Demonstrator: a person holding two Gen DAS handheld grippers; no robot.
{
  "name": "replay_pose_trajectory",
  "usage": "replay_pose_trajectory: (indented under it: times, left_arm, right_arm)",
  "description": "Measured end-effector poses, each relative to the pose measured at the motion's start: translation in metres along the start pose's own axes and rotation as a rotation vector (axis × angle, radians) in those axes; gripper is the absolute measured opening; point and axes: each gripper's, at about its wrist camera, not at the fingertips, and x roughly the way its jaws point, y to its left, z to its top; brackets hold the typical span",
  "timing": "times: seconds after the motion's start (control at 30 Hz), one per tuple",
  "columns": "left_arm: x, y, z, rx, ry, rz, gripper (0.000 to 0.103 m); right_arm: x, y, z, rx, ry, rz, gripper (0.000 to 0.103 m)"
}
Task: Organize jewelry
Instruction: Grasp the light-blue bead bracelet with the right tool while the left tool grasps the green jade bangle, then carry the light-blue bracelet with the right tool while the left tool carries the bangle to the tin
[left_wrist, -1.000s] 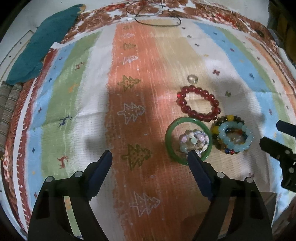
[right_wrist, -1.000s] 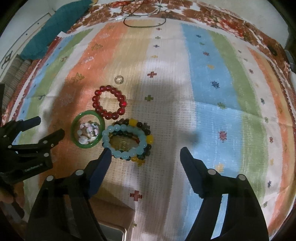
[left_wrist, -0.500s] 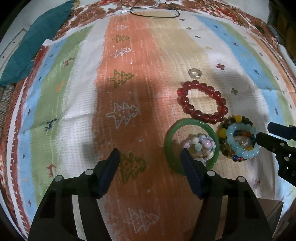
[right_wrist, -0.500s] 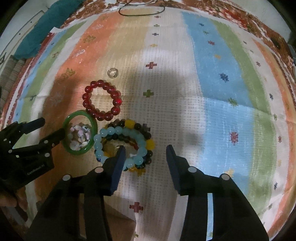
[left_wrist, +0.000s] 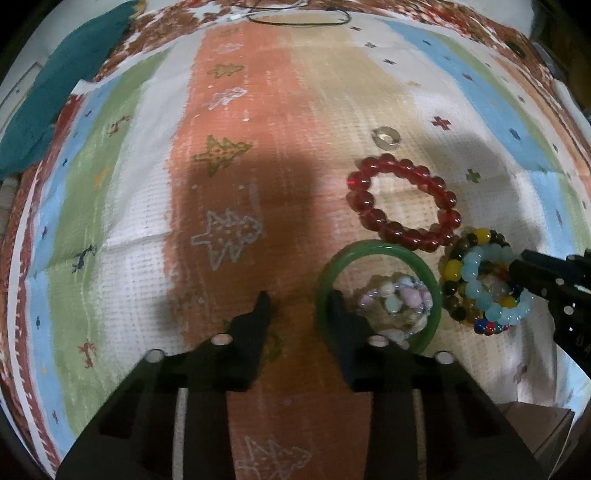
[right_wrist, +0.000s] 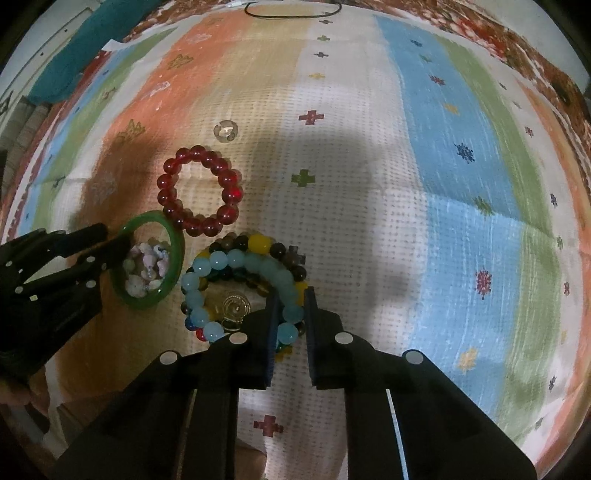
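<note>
Jewelry lies bunched on a striped cloth (right_wrist: 424, 155), low and left of centre in the right wrist view. A pale blue bead bracelet (right_wrist: 236, 262) tops a stack of mixed dark and yellow bead bracelets (right_wrist: 258, 242); at its 9 o'clock sits a green jade bangle (right_wrist: 177, 251) ringing a small pastel bead bracelet (right_wrist: 146, 267); at its 11 o'clock, a red bead bracelet (right_wrist: 199, 190), with a small clear ring (right_wrist: 224, 131) beyond at 12.

Right gripper (right_wrist: 290, 306) has just been closing, and its fingers now pinch the right-hand side of the pale blue strand, beads between the pads. That edge grip likely peels the top bracelet off the stack.

Left gripper (left_wrist: 299, 306) has also just been closing. Its jaws stand narrow and straddle the bangle's left rim (left_wrist: 325, 291), one finger outside the ring and one inside. I cannot tell whether the pads press the jade yet. Taking the rim rather than the whole ring suits a rigid hoop.

Both tools point steeply down at the cloth, side by side, each visible at the edge of the other's view. A teal cloth (left_wrist: 62, 85) lies at 10 o'clock, a black cord (left_wrist: 295, 18) at 12.
</note>
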Motion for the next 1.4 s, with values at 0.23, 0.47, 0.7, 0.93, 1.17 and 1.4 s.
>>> replay_pose_trajectory:
  times: [0.23,0.47,0.7,0.93,1.17,1.4]
  left_arm:
    - [-0.006,0.005,0.000,-0.023,0.003,-0.015,0.007]
    - [-0.028,0.004,0.000,-0.038,-0.031,-0.023,0.007]
    - [-0.052,0.006,-0.002,-0.078,-0.064,-0.030,0.007]
    - [-0.076,0.003,-0.013,-0.090,-0.093,-0.026,0.007]
    - [-0.101,-0.004,-0.022,-0.095,-0.143,-0.037,0.007]
    - [-0.124,-0.009,-0.031,-0.093,-0.189,-0.062,0.007]
  right_arm:
    - [-0.008,0.003,-0.001,-0.017,-0.023,-0.007,0.012]
    - [-0.034,0.001,-0.004,-0.031,-0.082,0.002,0.012]
    - [-0.067,0.005,-0.004,-0.044,-0.168,0.008,0.012]
    - [-0.078,0.004,-0.011,-0.036,-0.196,0.021,0.012]
    - [-0.093,0.007,-0.024,-0.044,-0.225,0.017,0.012]
    - [-0.112,0.015,-0.035,-0.059,-0.264,0.027,0.012]
